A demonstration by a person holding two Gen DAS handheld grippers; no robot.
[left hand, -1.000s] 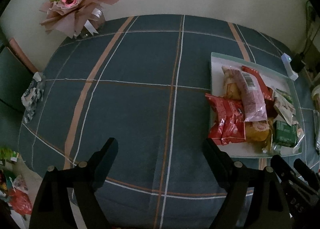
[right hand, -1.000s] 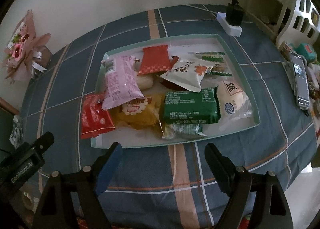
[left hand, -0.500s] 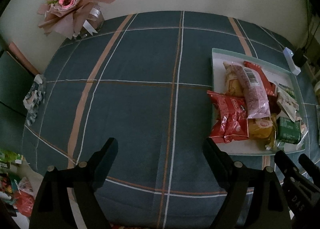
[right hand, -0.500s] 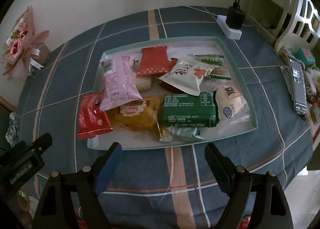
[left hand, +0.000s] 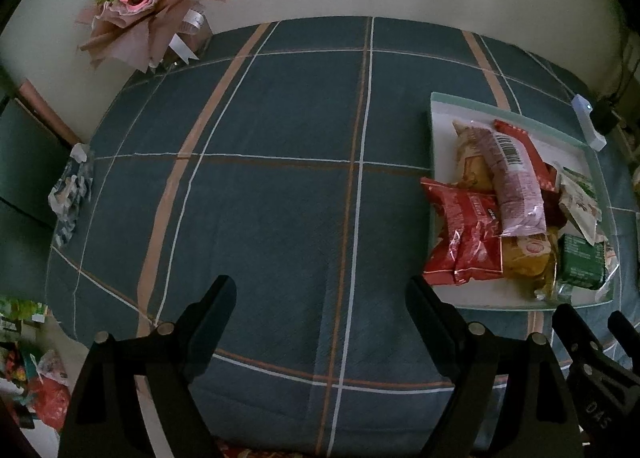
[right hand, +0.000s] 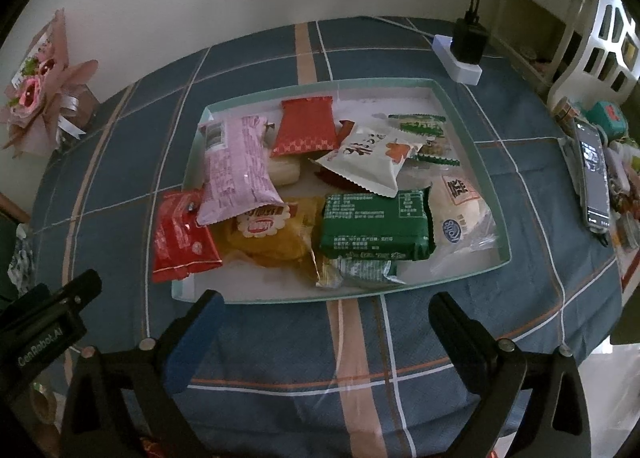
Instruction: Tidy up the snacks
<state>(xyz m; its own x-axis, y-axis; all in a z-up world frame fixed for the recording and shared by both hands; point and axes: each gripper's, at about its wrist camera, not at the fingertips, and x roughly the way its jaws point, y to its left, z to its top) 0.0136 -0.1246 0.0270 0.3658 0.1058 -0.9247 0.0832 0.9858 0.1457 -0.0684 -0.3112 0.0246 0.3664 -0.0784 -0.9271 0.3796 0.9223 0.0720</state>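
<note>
My left gripper (left hand: pixel 320 298) hangs over bare plaid tablecloth (left hand: pixel 260 198) left of the tray (right hand: pixel 464 114), fingers spread wide with nothing between them. My right gripper (right hand: pixel 326 312) sits just short of the tray's near rim, its jaws opening, nothing between them. The snacks are heaped in the tray: a red bag (right hand: pixel 182 236) overhanging its left edge, a pink pack (right hand: pixel 236 166), and a green pack (right hand: pixel 376 224) toward the right.

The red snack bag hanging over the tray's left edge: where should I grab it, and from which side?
Probably take the red snack bag at its crimped near end, coming from the tray's near-left corner. That end overhangs the rim, free and flat, while the pink packet covers its far corner. The right gripper, its jaws opening and empty, is nearest.
</note>
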